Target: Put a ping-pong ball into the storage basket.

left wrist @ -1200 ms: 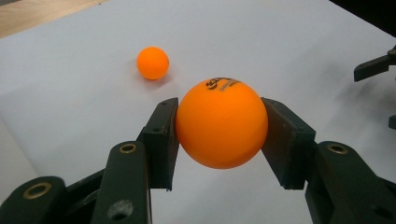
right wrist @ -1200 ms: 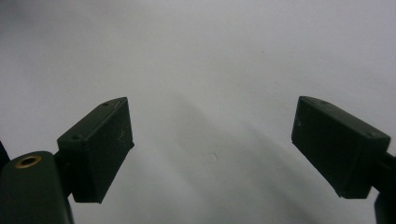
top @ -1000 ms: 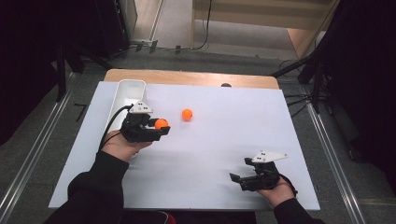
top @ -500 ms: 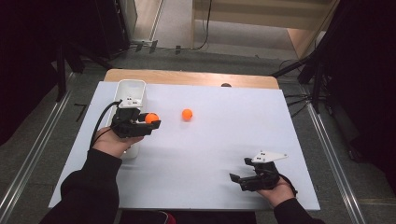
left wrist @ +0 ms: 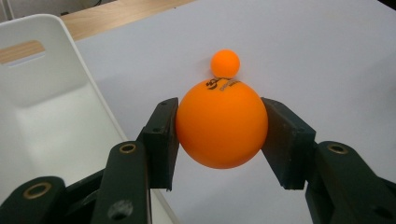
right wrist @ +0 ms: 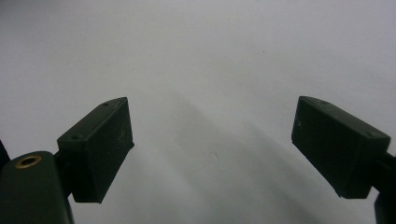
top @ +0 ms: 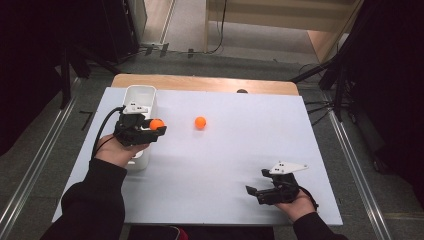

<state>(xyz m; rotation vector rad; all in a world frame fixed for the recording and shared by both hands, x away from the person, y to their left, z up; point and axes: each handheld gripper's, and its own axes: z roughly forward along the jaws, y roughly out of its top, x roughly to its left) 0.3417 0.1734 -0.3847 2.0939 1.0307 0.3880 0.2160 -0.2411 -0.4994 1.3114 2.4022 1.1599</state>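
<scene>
A white table (top: 210, 170) sits on wood, dark stands (top: 345, 85) around it.

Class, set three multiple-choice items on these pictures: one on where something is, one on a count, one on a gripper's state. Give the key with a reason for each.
1. Where is the white bin?
A. at the table's far left
B. at the table's near right
C. on the floor

2. How many orange balls are in sight?
A. one
B. two
C. four

3. What state is the right gripper in?
A. shut on a ball
B. shut on the bin's rim
C. open, holding nothing

Key: 1 A, the high view shows the bin at the far left corner of the white table. 2 B, the held ball sits in the left gripper and the loose ball lies on the table. 3 C, its jaws stand wide apart over bare table.
</scene>
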